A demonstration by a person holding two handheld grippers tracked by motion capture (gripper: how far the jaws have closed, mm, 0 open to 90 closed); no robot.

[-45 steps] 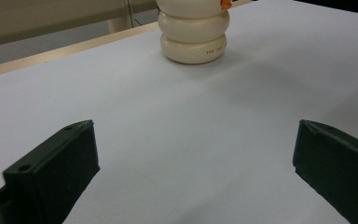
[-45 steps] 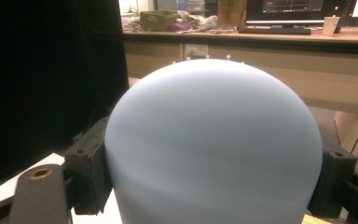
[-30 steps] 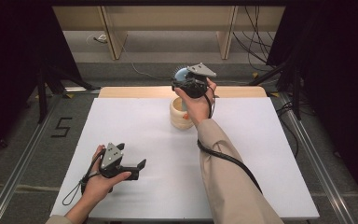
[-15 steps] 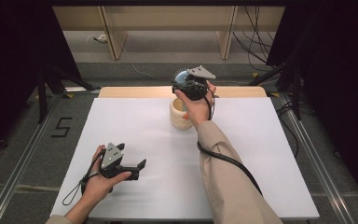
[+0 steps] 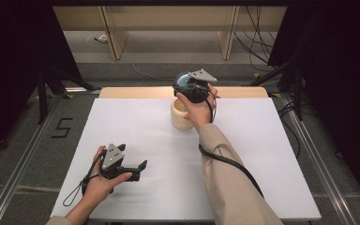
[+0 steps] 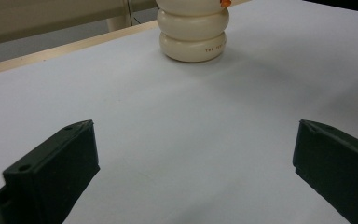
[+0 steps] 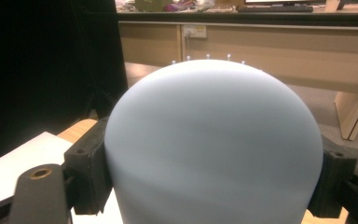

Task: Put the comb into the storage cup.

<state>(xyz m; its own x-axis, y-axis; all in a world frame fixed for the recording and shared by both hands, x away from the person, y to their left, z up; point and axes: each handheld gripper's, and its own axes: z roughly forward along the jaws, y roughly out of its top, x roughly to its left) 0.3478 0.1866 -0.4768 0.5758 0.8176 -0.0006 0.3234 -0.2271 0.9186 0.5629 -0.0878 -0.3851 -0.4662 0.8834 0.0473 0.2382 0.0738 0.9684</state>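
Above the far table edge, the right tool (image 5: 183, 84) grips a pale blue ball (image 7: 214, 144).
Near left, the left tool (image 5: 138, 169) rests released, facing the cream ribbed holder (image 6: 193, 32).

A recording lab or test room, not a home: a white-topped table (image 5: 262, 154) stands inside an aluminium rail frame (image 5: 316, 150) on a grey carpeted floor, with black curtains (image 5: 9, 70) hung at both sides. A number 5 (image 5: 61, 127) is marked on the floor to the left. Loose cables (image 5: 262, 37) trail behind the table toward pale wooden desk legs (image 5: 112, 33), and a wall socket (image 7: 193, 31) sits on a wooden panel beneath a cluttered bench at the back.
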